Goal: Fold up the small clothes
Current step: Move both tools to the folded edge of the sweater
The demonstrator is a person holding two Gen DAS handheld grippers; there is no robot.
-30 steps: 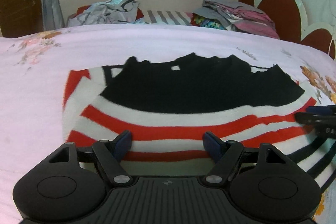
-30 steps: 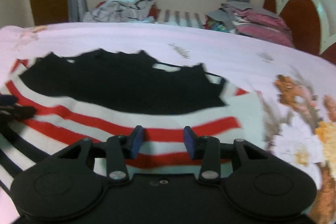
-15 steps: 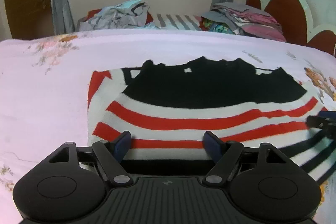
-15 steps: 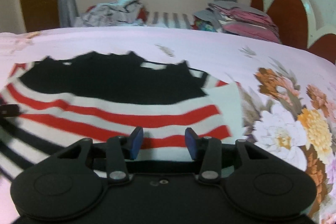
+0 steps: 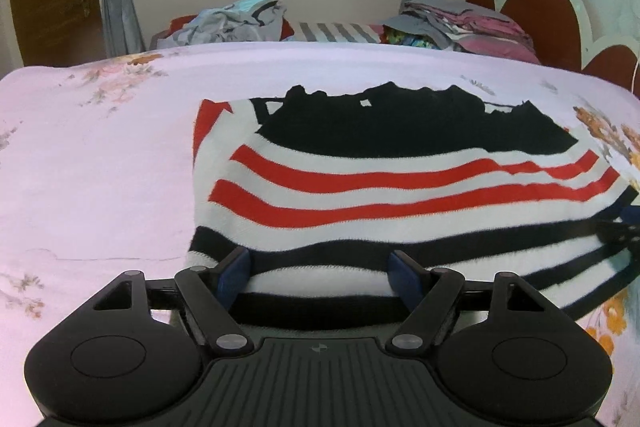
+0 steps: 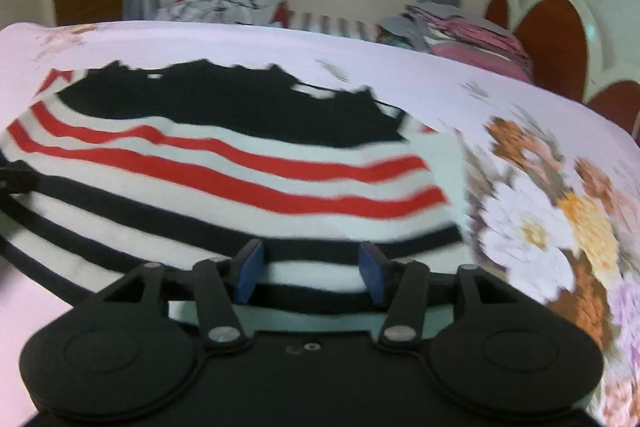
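Note:
A knitted sweater [image 5: 400, 187] with a black top, red stripes and black stripes lies flat on the pink floral bedsheet [image 5: 100, 167]. My left gripper [image 5: 318, 261] hovers at its near left hem, jaws wide apart, with the pads clear of the cloth. My right gripper [image 6: 311, 257] is over the near right hem of the sweater [image 6: 240, 167]. Its jaws are opening and nothing is pinched between them. Each gripper shows at the edge of the other's view: the right gripper [image 5: 616, 231], the left gripper [image 6: 16, 175].
Beyond the bed's far edge lie a crumpled pile of clothes [image 5: 236, 21] and a folded stack [image 5: 460, 23]. A scalloped brown headboard [image 5: 540, 15] stands at the right. Bare sheet stretches left of the sweater.
Both grippers have drawn back toward the near hem, so the sweater's black stripes now show. The right jaws stand wider than before. The left jaws are unchanged.

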